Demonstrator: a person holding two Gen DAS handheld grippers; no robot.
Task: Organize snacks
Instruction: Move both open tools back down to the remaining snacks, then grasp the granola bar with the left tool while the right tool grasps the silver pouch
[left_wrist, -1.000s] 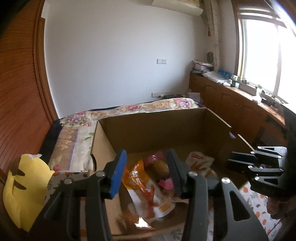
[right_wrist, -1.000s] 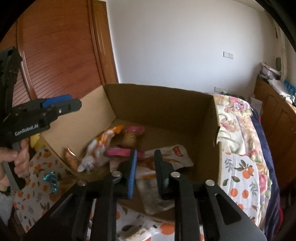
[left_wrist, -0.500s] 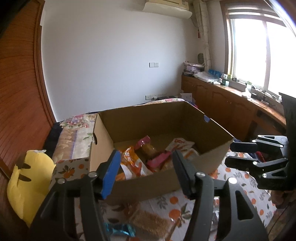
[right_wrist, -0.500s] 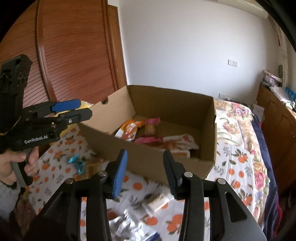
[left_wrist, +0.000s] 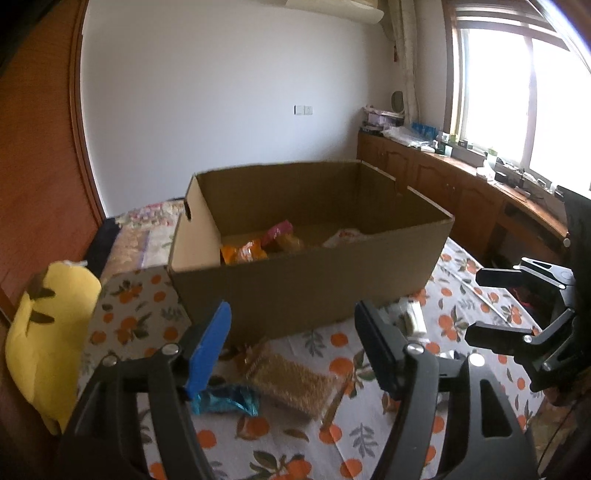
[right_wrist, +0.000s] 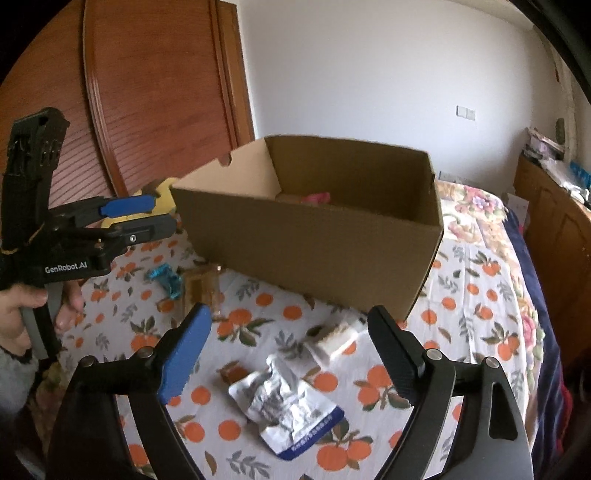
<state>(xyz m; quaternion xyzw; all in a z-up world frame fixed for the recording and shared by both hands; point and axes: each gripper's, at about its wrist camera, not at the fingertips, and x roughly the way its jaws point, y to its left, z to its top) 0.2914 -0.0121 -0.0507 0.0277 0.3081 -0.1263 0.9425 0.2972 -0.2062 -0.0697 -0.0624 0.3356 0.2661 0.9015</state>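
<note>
An open cardboard box (left_wrist: 314, 280) (right_wrist: 314, 240) stands on an orange-print cloth and holds an orange pack (left_wrist: 243, 253), a pink pack (left_wrist: 277, 230) and a white pack (left_wrist: 343, 234). My left gripper (left_wrist: 291, 312) (right_wrist: 162, 212) hovers before the box's front wall, its jaws opening with nothing between them. Below it lie a clear pack of brown sticks (left_wrist: 291, 380) (right_wrist: 201, 286) and a blue wrapper (left_wrist: 225, 400) (right_wrist: 166, 278). My right gripper (right_wrist: 288, 314) (left_wrist: 474, 306) is opening too and is empty, above a silver foil pouch (right_wrist: 284, 398) and a small white pack (right_wrist: 336, 338) (left_wrist: 413, 317).
A yellow plush toy (left_wrist: 44, 332) lies left of the box. A wooden sliding door (right_wrist: 159, 92) rises behind it. Floral bedding (right_wrist: 476, 206) runs along the right, with wooden cabinets (left_wrist: 461, 192) under the window. A hand (right_wrist: 22, 314) grips the left tool.
Both grippers have drawn back from over the box to in front of it, and both pairs of jaws have widened. The loose snacks on the cloth have come into view.
</note>
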